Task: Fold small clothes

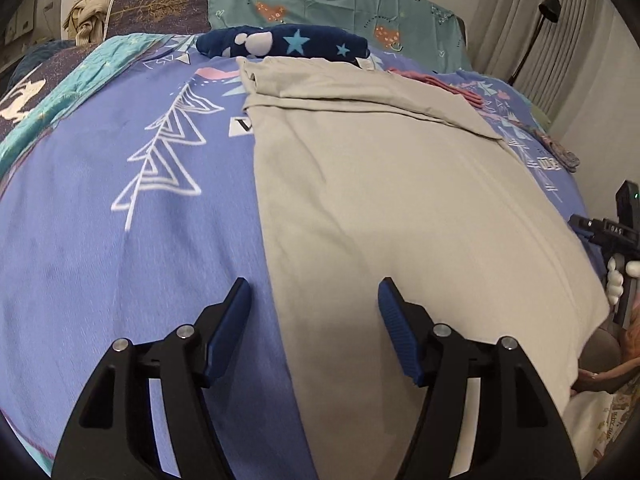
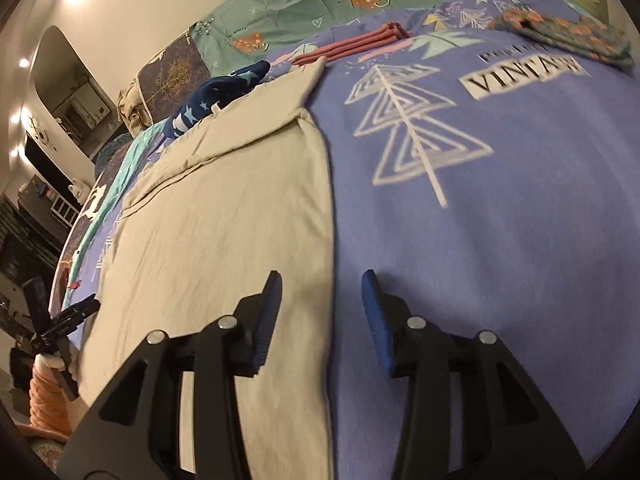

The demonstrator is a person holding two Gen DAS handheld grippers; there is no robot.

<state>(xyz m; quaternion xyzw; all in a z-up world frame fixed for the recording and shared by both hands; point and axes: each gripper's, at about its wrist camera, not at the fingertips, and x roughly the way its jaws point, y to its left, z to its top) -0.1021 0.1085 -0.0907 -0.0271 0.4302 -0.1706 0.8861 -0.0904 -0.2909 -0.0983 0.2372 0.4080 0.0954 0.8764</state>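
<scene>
A beige garment point(image 1: 400, 208) lies flat on the blue patterned bedspread point(image 1: 100, 240), its far end folded over. My left gripper point(image 1: 314, 300) is open and empty, straddling the garment's left edge near its near end. In the right wrist view the same beige garment point(image 2: 224, 216) lies at the left. My right gripper point(image 2: 322, 292) is open and empty, straddling the garment's right edge. The right gripper also shows at the right edge of the left wrist view point(image 1: 612, 236), and the left gripper at the left edge of the right wrist view point(image 2: 60, 320).
A navy star-print cloth point(image 1: 288, 42) lies beyond the garment. Folded pink cloth point(image 2: 360, 42) and a floral knit item point(image 2: 568, 34) lie farther back on the bedspread point(image 2: 500, 220). Teal pillows point(image 1: 340, 0) are at the head. Curtains point(image 1: 560, 20) hang at the right.
</scene>
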